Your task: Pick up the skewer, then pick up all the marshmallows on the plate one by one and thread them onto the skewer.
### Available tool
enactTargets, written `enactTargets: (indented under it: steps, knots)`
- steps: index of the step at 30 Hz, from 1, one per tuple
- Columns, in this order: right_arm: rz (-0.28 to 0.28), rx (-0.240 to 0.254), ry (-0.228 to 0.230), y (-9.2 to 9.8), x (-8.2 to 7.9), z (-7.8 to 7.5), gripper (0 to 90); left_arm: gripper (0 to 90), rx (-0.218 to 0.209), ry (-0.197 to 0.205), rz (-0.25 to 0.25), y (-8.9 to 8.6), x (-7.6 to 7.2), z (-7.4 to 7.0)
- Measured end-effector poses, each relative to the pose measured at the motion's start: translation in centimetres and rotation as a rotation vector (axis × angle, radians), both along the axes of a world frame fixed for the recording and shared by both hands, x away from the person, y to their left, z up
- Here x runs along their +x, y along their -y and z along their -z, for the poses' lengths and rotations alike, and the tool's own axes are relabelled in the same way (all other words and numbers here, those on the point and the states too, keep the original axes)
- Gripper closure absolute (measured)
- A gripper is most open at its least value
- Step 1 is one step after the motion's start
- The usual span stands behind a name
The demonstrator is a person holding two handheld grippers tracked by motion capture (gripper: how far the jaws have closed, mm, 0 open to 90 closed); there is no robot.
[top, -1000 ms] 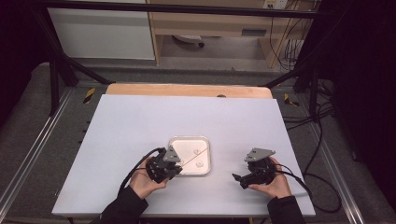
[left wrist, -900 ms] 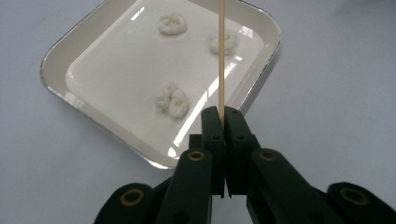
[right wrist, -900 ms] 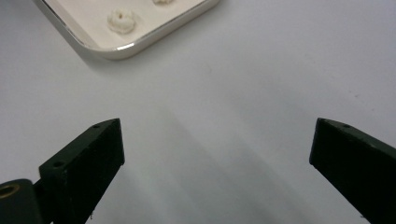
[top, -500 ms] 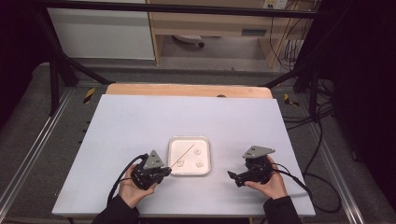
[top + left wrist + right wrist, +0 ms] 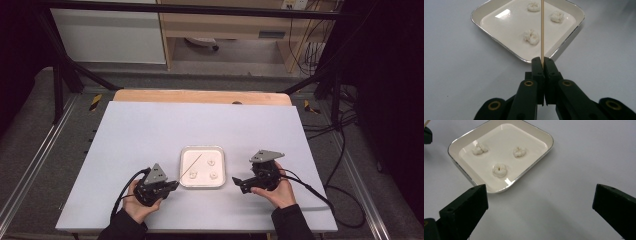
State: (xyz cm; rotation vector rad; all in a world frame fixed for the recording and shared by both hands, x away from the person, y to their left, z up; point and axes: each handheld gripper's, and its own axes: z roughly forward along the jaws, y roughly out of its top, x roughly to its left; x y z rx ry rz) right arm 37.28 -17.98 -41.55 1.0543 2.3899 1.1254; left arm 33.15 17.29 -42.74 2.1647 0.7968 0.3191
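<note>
A white square tray (image 5: 186, 152) with a metal rim sits on the table's near middle; it also shows as tray (image 5: 489, 23) and tray (image 5: 541, 133). Three white popcorn-like pieces lie in it: piece (image 5: 531, 36), piece (image 5: 499, 169), piece (image 5: 213, 175). My left gripper (image 5: 172, 185) is at the tray's near-left corner, shut on a thin wooden skewer (image 5: 542, 30) that slants up over the tray (image 5: 192, 165). In its own view the left gripper (image 5: 543, 62) has its jaws pressed together on the stick. My right gripper (image 5: 236, 181) is just right of the tray, open and empty, its jaws wide apart.
The pale table top (image 5: 150, 130) has a wooden strip (image 5: 200, 96) along its far edge. Cables (image 5: 310, 192) trail from the grippers over the table. A metal frame and a shelf stand beyond the table.
My left gripper has drawn back to the left and toward the person, with the skewer still in it. My right gripper has shifted slightly left toward the tray.
</note>
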Motion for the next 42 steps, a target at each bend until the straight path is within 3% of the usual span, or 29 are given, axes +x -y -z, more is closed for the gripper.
enactTargets:
  steps: [14,27,32,34,42]
  knots:
    - [0.003,0.035,0.009,-2.4,1.7,-1.0,1.0,88.3,-0.021,0.007,-0.018,-0.8,0.0,0.1]
    - [-0.012,0.012,0.017,-5.5,3.6,-1.5,3.7,88.3,-0.034,0.02,-0.023,-1.1,-0.1,0.0]
    - [-0.032,0.001,0.009,-7.0,4.5,-1.1,9.3,88.3,-0.037,0.018,-0.022,-1.0,-0.1,0.0]
    - [-0.043,0.02,0.006,-7.4,4.8,-0.8,13.0,88.3,-0.036,0.018,-0.021,-1.0,-0.1,0.0]
    - [-0.057,0.012,-0.024,-8.1,6.0,1.0,25.9,88.3,-0.037,0.012,-0.017,-0.9,-0.1,0.1]
